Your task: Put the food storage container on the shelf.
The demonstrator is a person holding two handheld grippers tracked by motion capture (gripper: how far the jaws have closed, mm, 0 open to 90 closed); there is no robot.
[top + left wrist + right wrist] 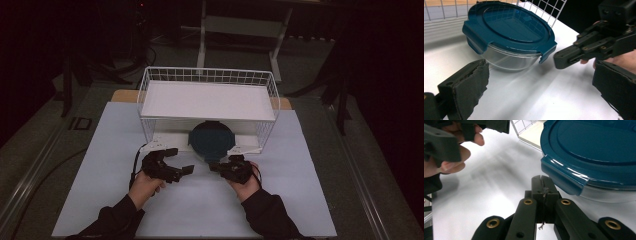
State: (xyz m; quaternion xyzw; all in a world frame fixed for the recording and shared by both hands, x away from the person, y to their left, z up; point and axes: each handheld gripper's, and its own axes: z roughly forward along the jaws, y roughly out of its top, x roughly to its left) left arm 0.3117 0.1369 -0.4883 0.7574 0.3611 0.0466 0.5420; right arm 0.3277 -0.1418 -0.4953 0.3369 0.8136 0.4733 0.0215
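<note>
A round glass container [211, 140] with a dark teal clip-on lid [509, 27] stands on the white table at the front of the wire rack, partly under its shelf. My left gripper [181, 160] is open to the left of the container, its padded jaws [544, 85] wide apart with nothing between them. My right gripper [215, 166] is shut and empty just in front of the container. Its tips [543, 182] sit beside one clip tab [564, 178] of the lid, with a small gap showing in the left gripper view, where the right gripper [564, 58] reaches in from the right.
A white wire rack [150, 80] with a flat white shelf [207, 100] stands at the back of the white table top [100, 200]. Dark stands and a pale frame rise on the floor behind. Both forearms enter from the bottom edge.
</note>
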